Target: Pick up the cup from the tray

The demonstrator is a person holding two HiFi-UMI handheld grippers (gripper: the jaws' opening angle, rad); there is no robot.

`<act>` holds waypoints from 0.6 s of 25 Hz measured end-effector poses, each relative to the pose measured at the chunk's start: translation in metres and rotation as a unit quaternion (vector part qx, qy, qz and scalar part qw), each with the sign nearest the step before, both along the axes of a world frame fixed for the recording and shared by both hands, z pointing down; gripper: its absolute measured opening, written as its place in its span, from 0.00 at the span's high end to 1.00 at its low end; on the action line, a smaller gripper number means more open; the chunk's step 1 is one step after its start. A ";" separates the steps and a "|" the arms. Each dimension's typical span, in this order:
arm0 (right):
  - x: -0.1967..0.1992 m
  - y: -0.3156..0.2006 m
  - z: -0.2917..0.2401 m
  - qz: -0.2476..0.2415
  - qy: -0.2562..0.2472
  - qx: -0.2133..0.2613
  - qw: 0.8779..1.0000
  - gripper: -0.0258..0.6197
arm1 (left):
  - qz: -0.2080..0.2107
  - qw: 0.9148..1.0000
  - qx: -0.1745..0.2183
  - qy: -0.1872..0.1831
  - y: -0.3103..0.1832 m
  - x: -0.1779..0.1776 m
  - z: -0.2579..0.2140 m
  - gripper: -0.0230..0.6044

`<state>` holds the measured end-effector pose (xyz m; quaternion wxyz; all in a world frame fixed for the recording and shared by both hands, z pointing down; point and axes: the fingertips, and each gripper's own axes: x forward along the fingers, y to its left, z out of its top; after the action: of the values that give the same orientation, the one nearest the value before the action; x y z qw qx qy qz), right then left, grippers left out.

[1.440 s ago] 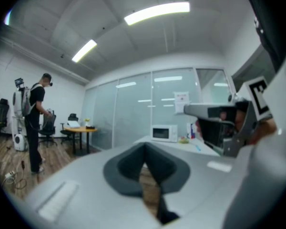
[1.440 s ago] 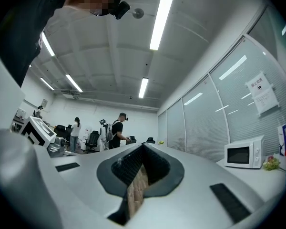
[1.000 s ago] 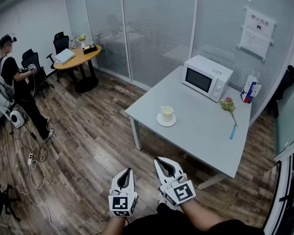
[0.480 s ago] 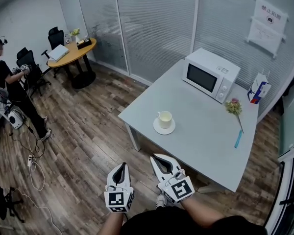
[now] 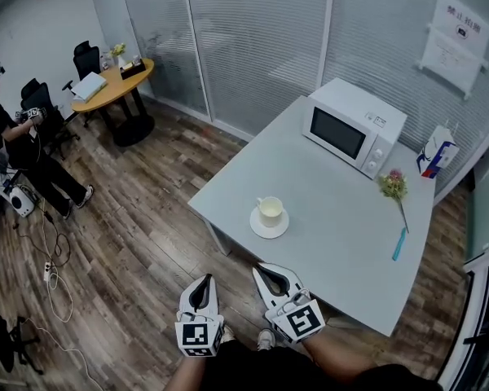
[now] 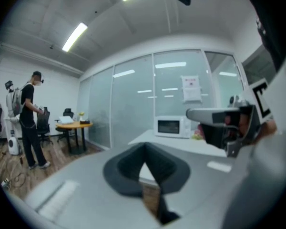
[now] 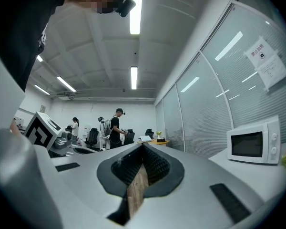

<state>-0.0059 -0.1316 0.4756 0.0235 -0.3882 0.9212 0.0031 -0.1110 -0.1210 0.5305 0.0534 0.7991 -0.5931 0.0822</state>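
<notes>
Sitting on its tray [image 5: 269,228] by the table's [image 5: 342,218] nearest corner, the cup [image 5: 270,209] lies straight ahead of my right gripper [image 5: 270,274], well apart. My left gripper [image 5: 202,283] is farther off. Both sets of fingers are together and empty.

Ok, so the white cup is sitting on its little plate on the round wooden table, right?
Not quite. The cup does sit on its little plate, but that plate is on the big grey table with the microwave, not on the round wooden table over by the glass wall. The head view shows it.
</notes>
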 end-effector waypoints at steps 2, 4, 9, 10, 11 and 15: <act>0.001 -0.012 0.003 0.009 0.002 -0.004 1.000 0.95 | 0.007 1.000 -0.003 0.002 -0.013 0.001 0.005 0.96; 0.001 -0.025 0.005 0.018 0.003 -0.004 1.000 0.95 | 0.017 1.000 -0.004 0.005 -0.027 0.003 0.008 0.96; -0.011 -0.063 -0.001 0.045 0.014 0.007 0.999 0.95 | 0.059 0.998 0.008 0.007 -0.073 0.001 0.004 0.96; -0.013 -0.073 -0.004 0.055 0.015 0.011 0.998 0.95 | 0.072 0.997 0.011 0.011 -0.083 0.001 0.003 0.96; -0.015 -0.082 -0.007 0.068 0.014 0.014 0.998 0.95 | 0.085 0.996 0.014 0.014 -0.093 0.001 0.001 0.96; -0.017 -0.114 -0.014 0.114 0.010 0.019 0.993 0.95 | 0.130 0.991 0.017 0.014 -0.125 0.003 -0.001 0.96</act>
<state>-0.0232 -0.2452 0.4615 0.0216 -0.4898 0.8711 0.0269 -0.1082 -0.2463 0.5295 0.0368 0.8713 -0.4847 0.0671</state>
